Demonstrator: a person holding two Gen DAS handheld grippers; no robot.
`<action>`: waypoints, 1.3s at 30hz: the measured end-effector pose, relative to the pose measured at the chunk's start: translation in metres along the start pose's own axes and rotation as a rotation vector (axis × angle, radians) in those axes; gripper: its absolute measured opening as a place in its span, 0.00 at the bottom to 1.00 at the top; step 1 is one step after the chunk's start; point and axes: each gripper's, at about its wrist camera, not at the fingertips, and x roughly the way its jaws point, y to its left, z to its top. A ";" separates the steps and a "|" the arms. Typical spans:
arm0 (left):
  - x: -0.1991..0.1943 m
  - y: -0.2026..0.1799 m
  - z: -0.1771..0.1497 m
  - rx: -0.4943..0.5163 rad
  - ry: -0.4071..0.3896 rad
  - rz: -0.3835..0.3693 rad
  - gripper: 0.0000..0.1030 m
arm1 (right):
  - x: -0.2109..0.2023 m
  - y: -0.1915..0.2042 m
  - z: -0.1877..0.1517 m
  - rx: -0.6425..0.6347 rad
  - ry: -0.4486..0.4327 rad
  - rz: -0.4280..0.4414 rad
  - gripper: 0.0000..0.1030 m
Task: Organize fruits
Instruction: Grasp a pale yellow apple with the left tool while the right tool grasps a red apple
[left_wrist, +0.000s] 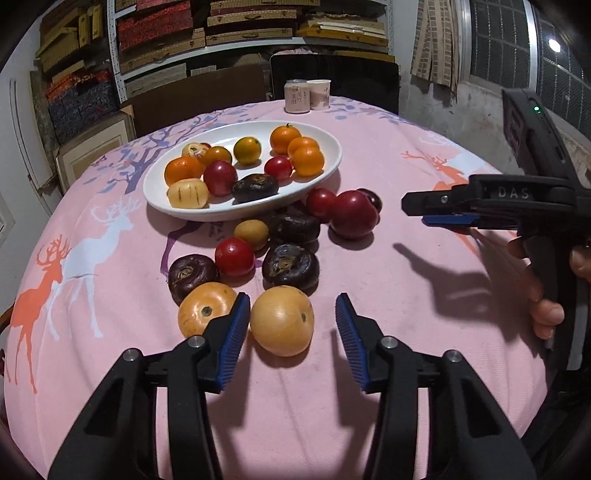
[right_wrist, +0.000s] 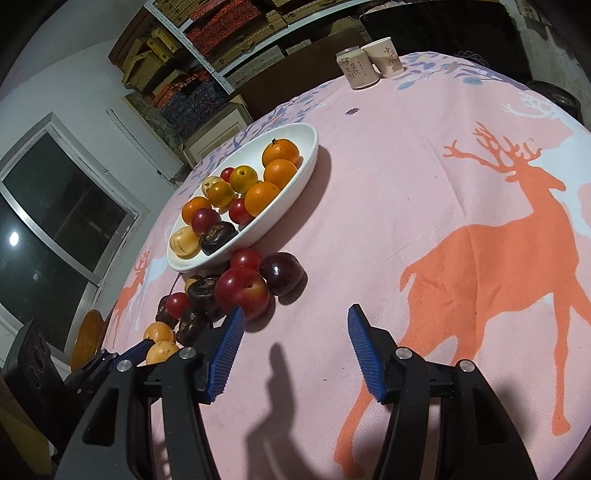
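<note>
Fruit lies partly in the white oval dish (left_wrist: 334, 147) and partly loose on the pink deer tablecloth (left_wrist: 406, 147). The left gripper (left_wrist: 292, 325), fingers spread, brackets a yellow-orange fruit (left_wrist: 282, 319), seemingly without touching it. The right gripper (right_wrist: 293, 332) hangs spread and empty beside a red plum (right_wrist: 242, 291).

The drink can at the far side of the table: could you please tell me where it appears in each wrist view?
Left wrist view: the drink can stands top centre, beyond the white plate.
Right wrist view: the drink can stands upper right of centre, past the plate.
Shared landmark: the paper cup right beside it.
</note>
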 end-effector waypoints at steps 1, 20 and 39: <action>-0.002 0.000 0.000 0.002 -0.008 -0.012 0.43 | -0.001 0.000 0.000 0.000 -0.003 0.004 0.57; -0.009 0.024 -0.001 -0.130 -0.064 -0.083 0.38 | -0.001 0.035 -0.008 -0.202 -0.023 -0.063 0.54; -0.004 0.029 -0.001 -0.158 -0.047 -0.114 0.38 | 0.049 0.100 0.002 -0.499 0.016 -0.249 0.46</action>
